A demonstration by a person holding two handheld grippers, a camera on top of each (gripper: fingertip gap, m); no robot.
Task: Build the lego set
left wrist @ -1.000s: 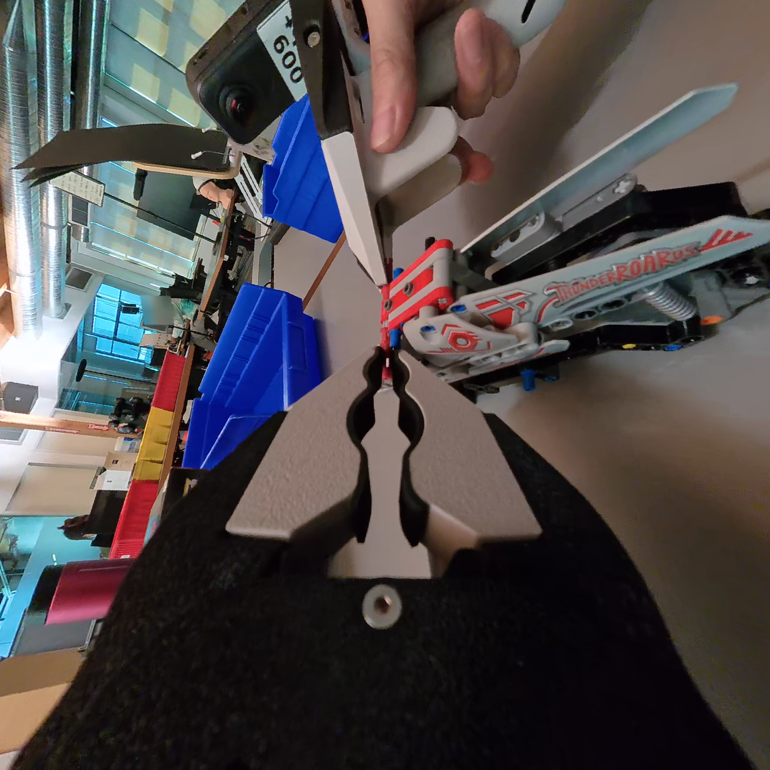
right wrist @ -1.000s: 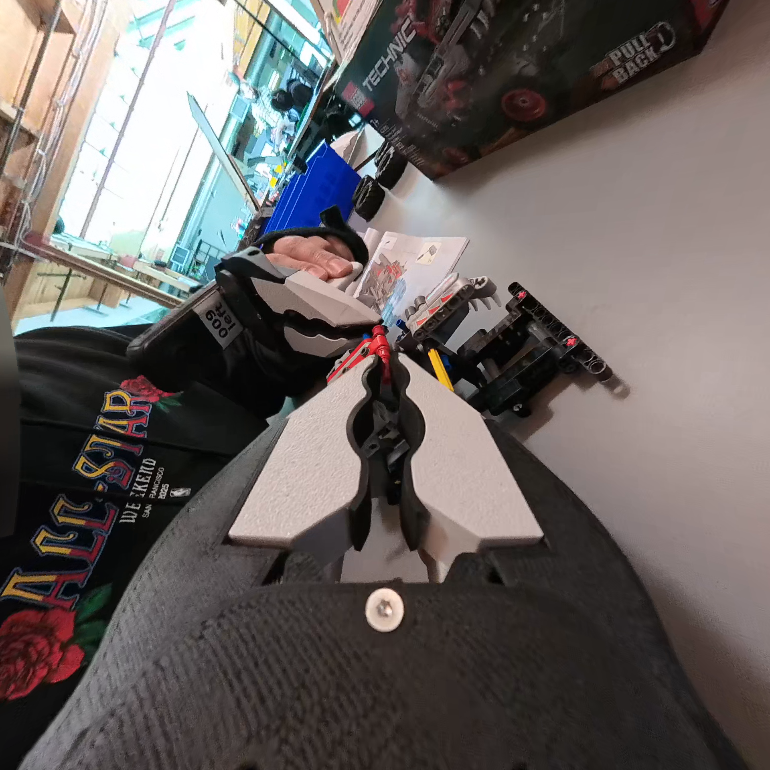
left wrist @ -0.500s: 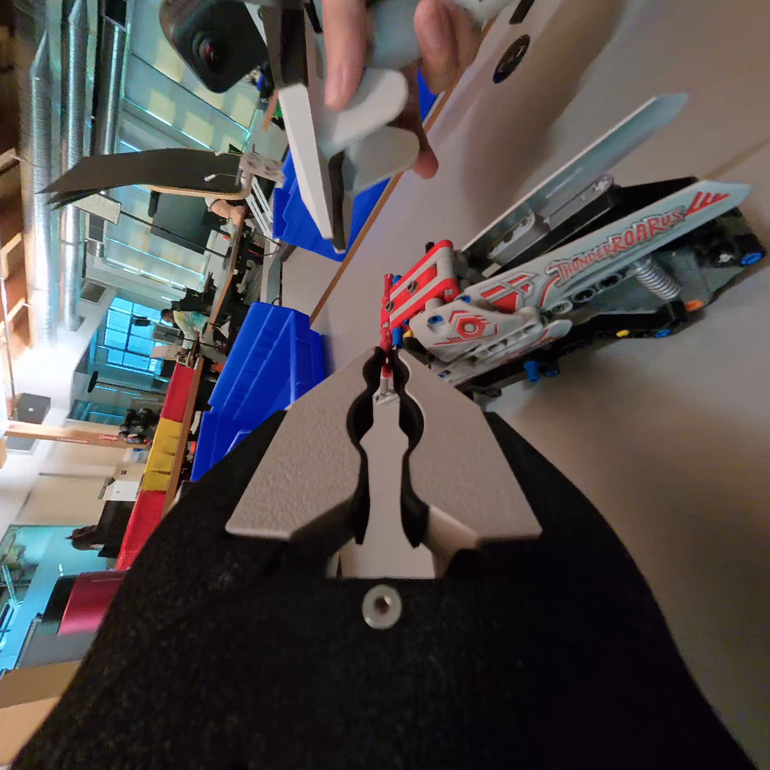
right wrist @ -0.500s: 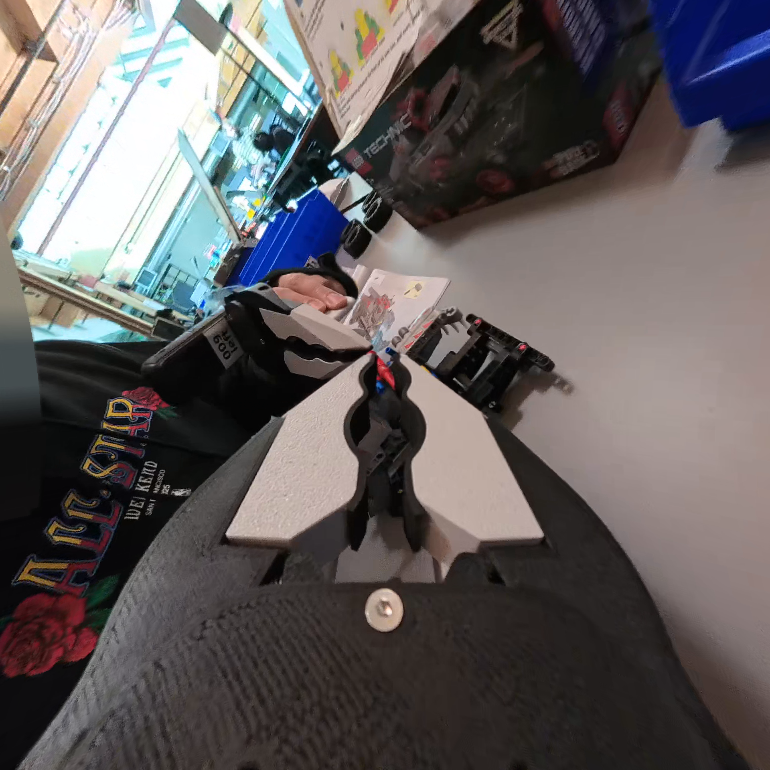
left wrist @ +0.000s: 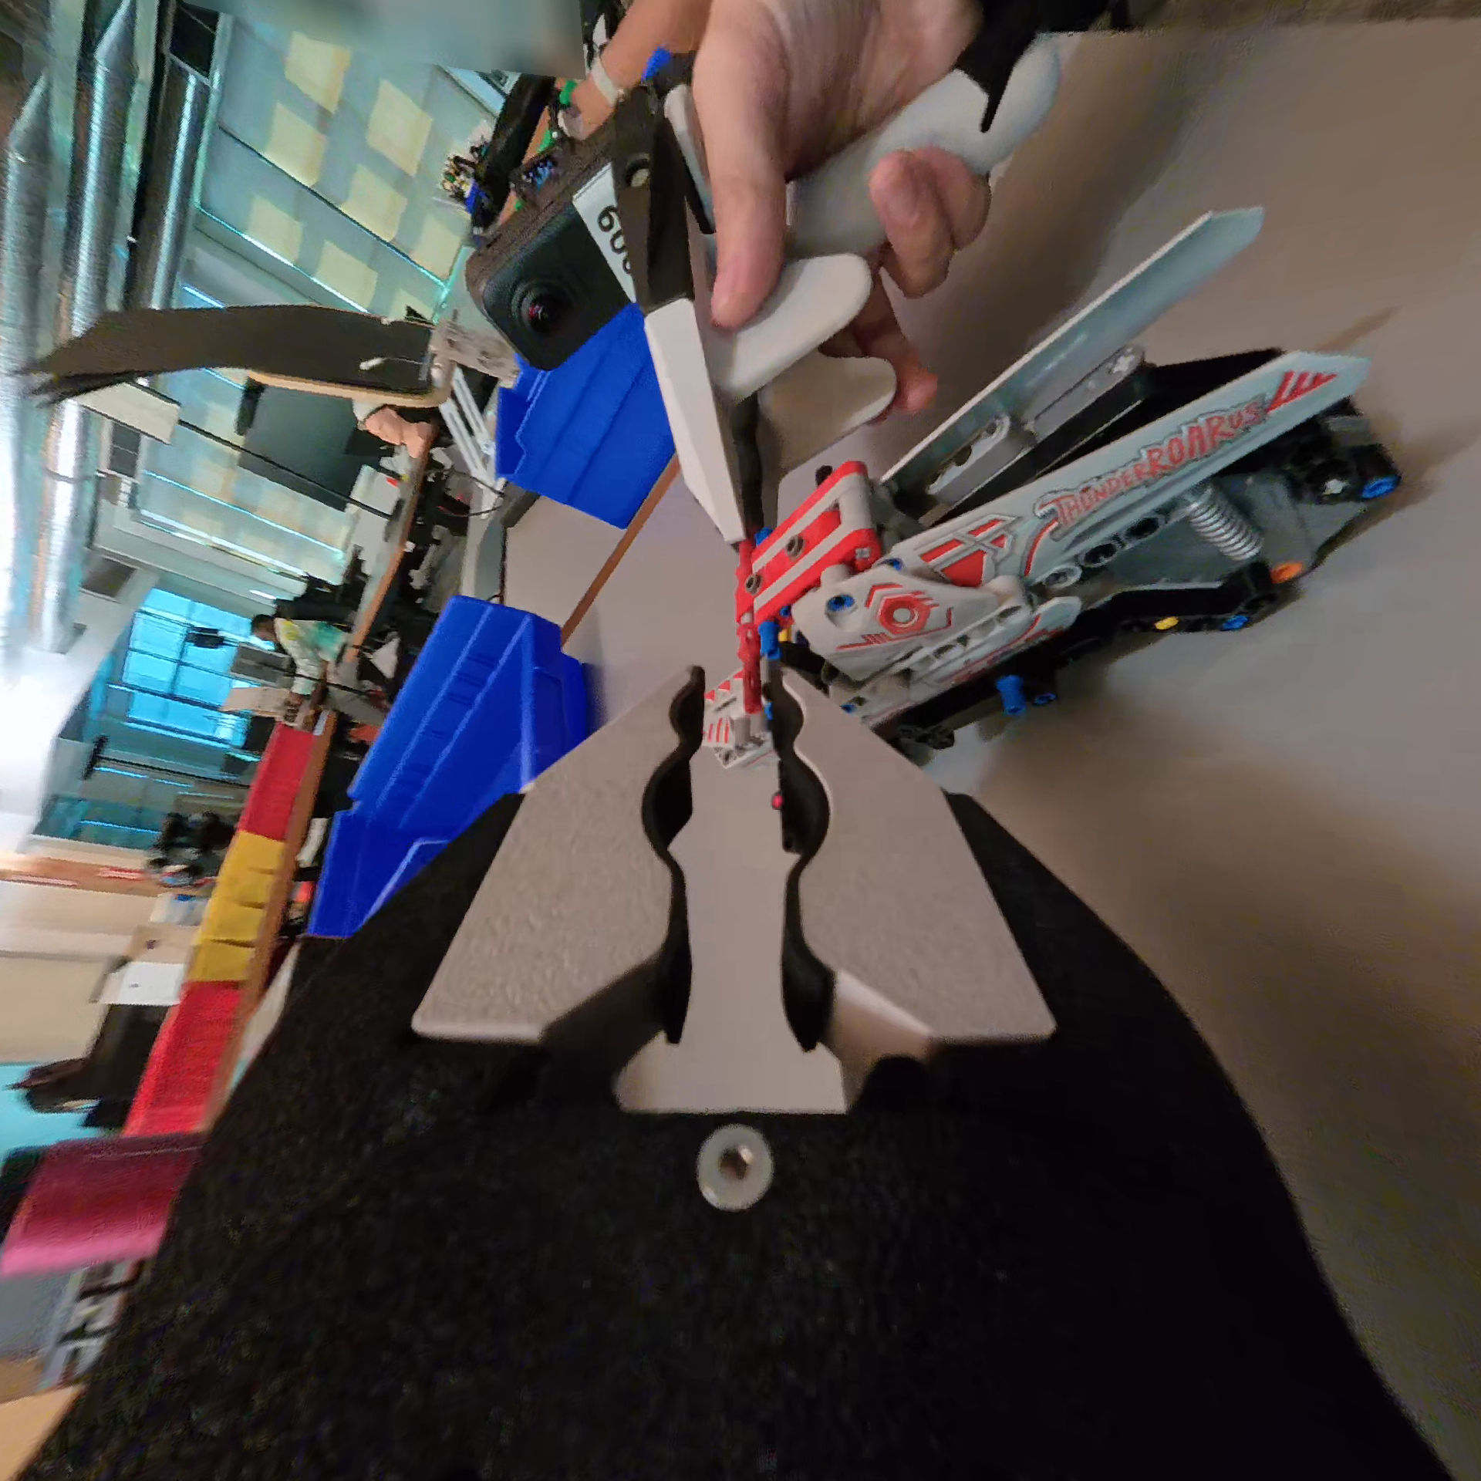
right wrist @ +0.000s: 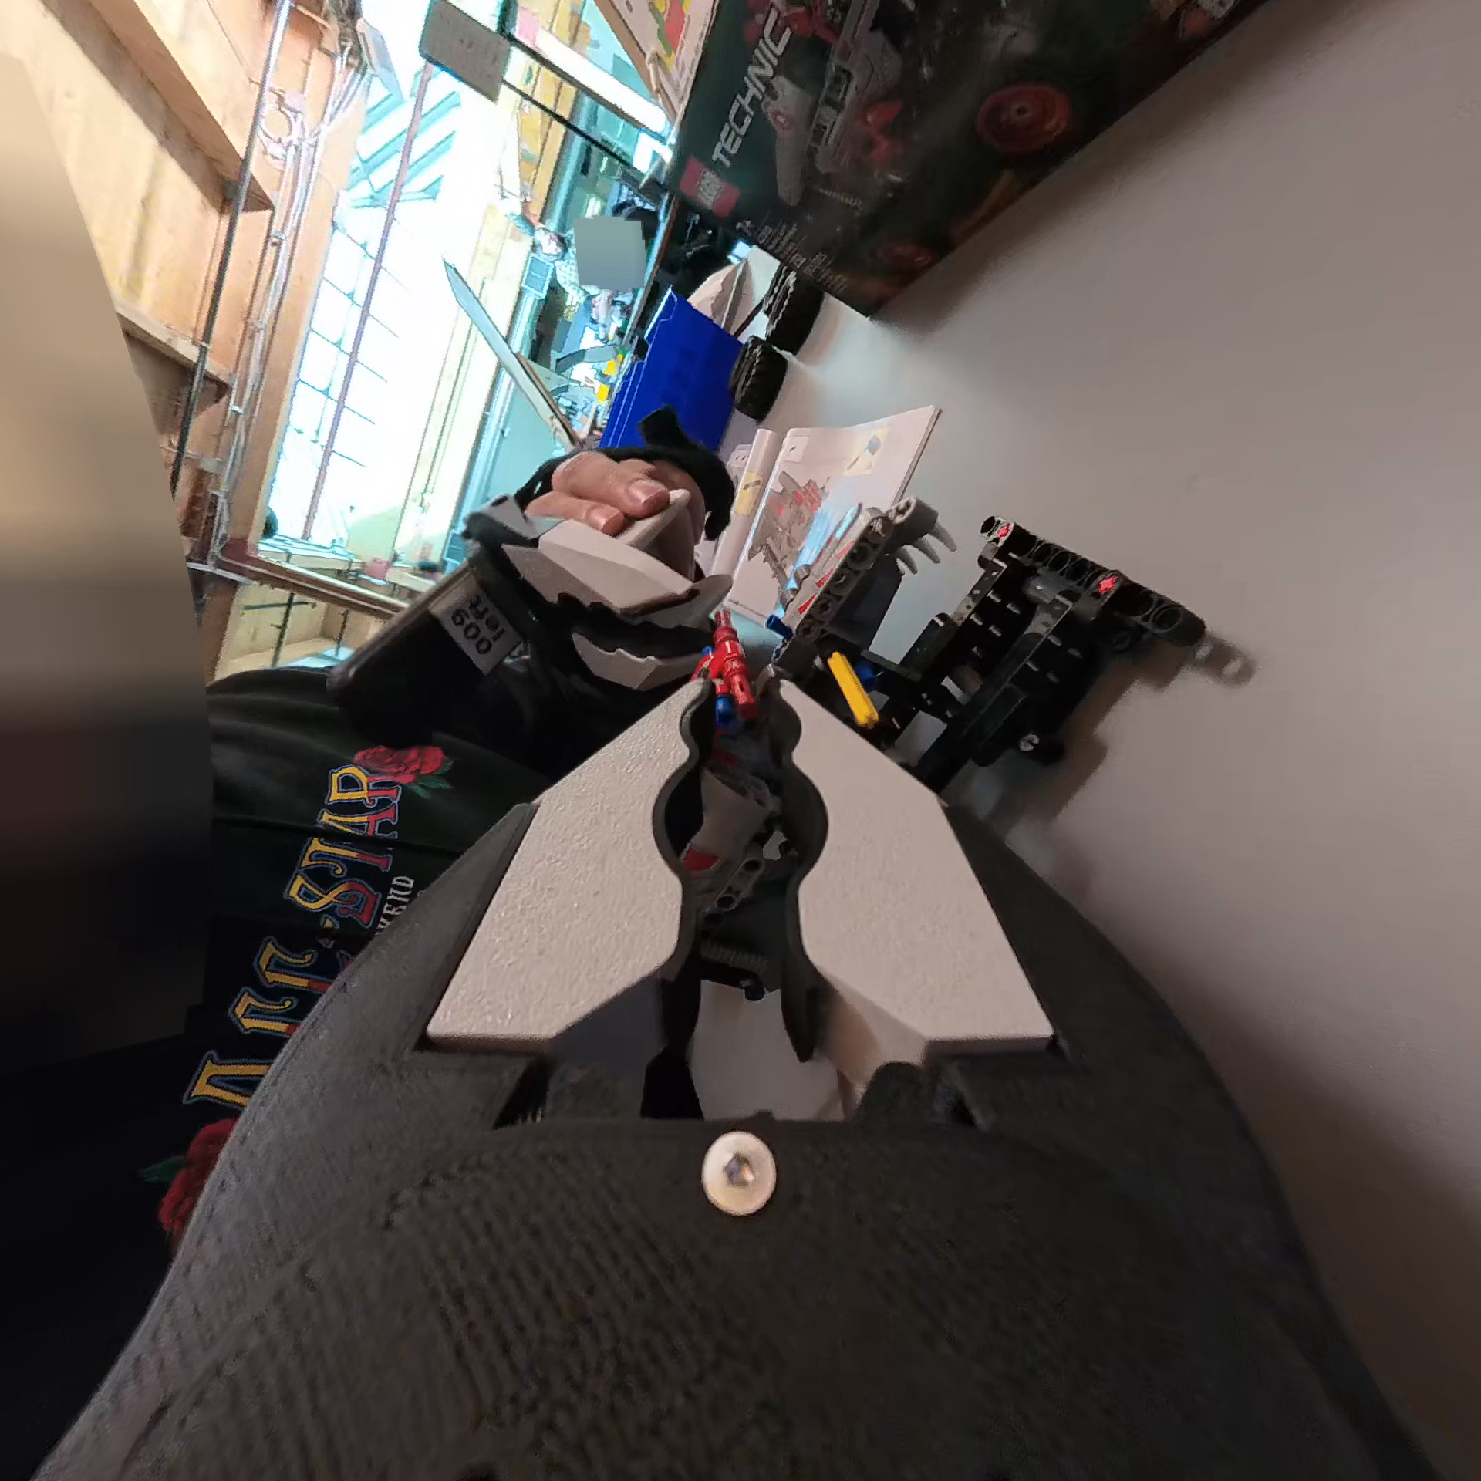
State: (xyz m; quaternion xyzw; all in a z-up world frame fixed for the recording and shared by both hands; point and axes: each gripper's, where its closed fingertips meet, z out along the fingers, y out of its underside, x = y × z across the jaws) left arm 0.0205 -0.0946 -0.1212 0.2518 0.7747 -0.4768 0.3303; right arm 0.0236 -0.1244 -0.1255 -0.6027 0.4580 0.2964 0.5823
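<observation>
The left gripper (left wrist: 736, 705) has its jaws parted, with a small white-and-red piece (left wrist: 736, 725) and the end of a thin red rod (left wrist: 749, 641) between its tips; whether either finger touches them cannot be told. The right gripper (left wrist: 741, 521), held in a person's hand (left wrist: 809, 160), comes in from above with its fingers close together, its tip at the red front of the lego truck (left wrist: 1042, 577), which lies on the grey bench (left wrist: 1202, 922). In its own view the right gripper (right wrist: 741, 705) has part of the model between its slightly parted fingers, but whether they clamp it cannot be told.

Half a second ago the right gripper was lifted clear above the model and the left gripper was narrowly shut around the rod's tip; now the right one is back down at the model and the left has widened.

Two blue bins (left wrist: 473, 745) sit beyond the bench edge in the left view; their contents are hidden. In the right view one open instruction booklet (right wrist: 833, 489), one dark set box (right wrist: 881, 128) and two black tyres (right wrist: 757, 373) lie farther along the bench.
</observation>
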